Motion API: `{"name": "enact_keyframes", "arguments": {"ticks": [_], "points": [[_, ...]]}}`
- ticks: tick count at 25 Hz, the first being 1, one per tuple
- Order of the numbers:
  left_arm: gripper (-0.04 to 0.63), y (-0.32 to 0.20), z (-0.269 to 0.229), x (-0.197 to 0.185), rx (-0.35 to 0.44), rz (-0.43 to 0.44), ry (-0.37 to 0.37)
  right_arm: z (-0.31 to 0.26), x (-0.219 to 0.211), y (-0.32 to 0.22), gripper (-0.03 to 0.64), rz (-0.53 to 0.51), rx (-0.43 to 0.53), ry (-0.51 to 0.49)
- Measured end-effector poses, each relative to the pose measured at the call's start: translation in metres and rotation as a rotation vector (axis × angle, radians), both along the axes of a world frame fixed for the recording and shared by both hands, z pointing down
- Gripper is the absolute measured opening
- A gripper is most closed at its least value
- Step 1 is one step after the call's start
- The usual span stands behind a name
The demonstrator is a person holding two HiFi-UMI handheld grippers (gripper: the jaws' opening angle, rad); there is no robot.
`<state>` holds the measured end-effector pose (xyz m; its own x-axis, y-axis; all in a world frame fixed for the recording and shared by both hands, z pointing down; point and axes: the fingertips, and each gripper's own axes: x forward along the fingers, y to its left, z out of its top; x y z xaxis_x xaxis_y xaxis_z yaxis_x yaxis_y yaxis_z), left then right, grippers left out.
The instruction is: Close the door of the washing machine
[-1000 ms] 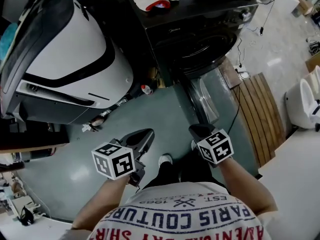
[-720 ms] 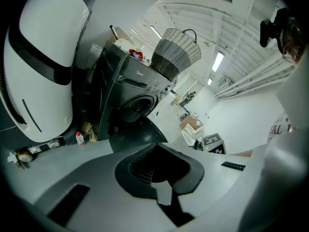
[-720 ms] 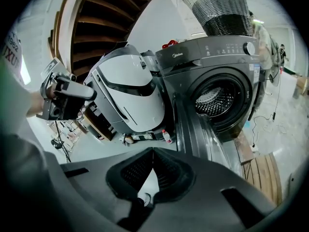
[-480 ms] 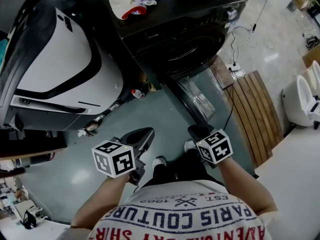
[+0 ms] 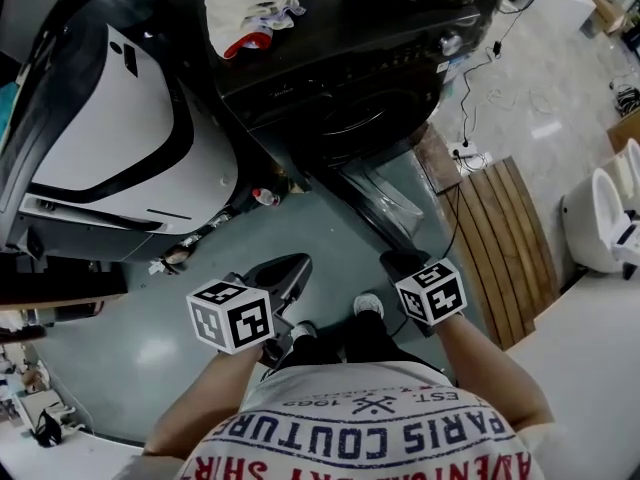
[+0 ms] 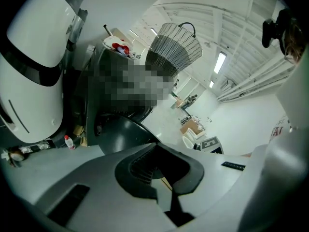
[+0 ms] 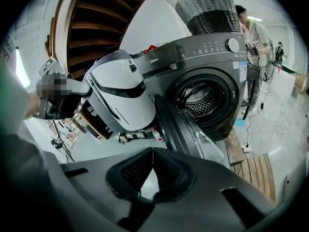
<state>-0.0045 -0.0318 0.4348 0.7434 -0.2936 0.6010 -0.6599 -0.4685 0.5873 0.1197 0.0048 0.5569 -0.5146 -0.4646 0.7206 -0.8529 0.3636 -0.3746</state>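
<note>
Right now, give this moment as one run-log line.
door: open | left gripper: shut, empty | right gripper: shut, empty | door contact: none

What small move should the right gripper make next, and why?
Probably carry the right gripper forward to the free edge of the open door. The door stands swung out from the drum, and the shut jaws are well apart from it.

I am standing on the grey-green floor [image 5: 130,318], where the washing machine [image 5: 340,68], a red-capped bottle [image 5: 265,196] and a slatted wooden board [image 5: 505,243] are resting.
</note>
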Motion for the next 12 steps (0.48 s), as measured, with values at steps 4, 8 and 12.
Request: {"name": "enact_keyframes", "arguments": {"ticks": [4, 8, 12], "points": [[0.026, 0.0, -0.004, 0.021, 0.006, -0.006, 0.013, 0.004, 0.024, -0.006, 0.021, 0.012, -0.005, 0.012], [0.026, -0.005, -0.005, 0.034, 0.015, -0.003, 0.021, 0.005, 0.043, -0.02, 0.021, 0.051, 0.003, 0.019], [0.026, -0.008, 0.0, 0.039, 0.002, 0.0, 0.028, 0.008, 0.058, -0.03, 0.021, 0.102, -0.007, 0.018]]}}
